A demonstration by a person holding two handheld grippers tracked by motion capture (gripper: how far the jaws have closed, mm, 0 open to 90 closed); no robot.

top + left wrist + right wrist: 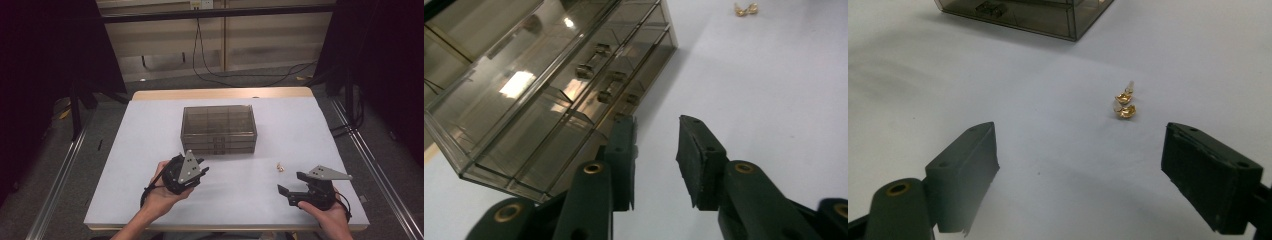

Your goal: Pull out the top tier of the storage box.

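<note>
- The right gripper [289,192] is hovering low over the desk [150,150] near its front right corner, jaws standing wide apart with nothing between them.
- Two small gold earrings [1124,104] are lying on the desk ahead of this gripper, touching or nearly touching each other; in the right gripper view they are sitting beyond the jaw tips, nearer the right jaw than the left.
- In the high view the earrings [279,166] are lying right of the drawer box [218,129], apart from it, and between the box and the right gripper.
- The left gripper [202,169] is pointing at the front of the smoked transparent drawer box [539,95], jaws parted moderately and holding nothing; its left jaw tip is sitting just beside the box's lower front edge.
- The desk is carrying a plain white covering, with a wooden strip showing along the far edge.
- Dark curtains are hanging at both sides of the room, and black cables [210,65] are trailing across the grey floor behind the desk.
</note>
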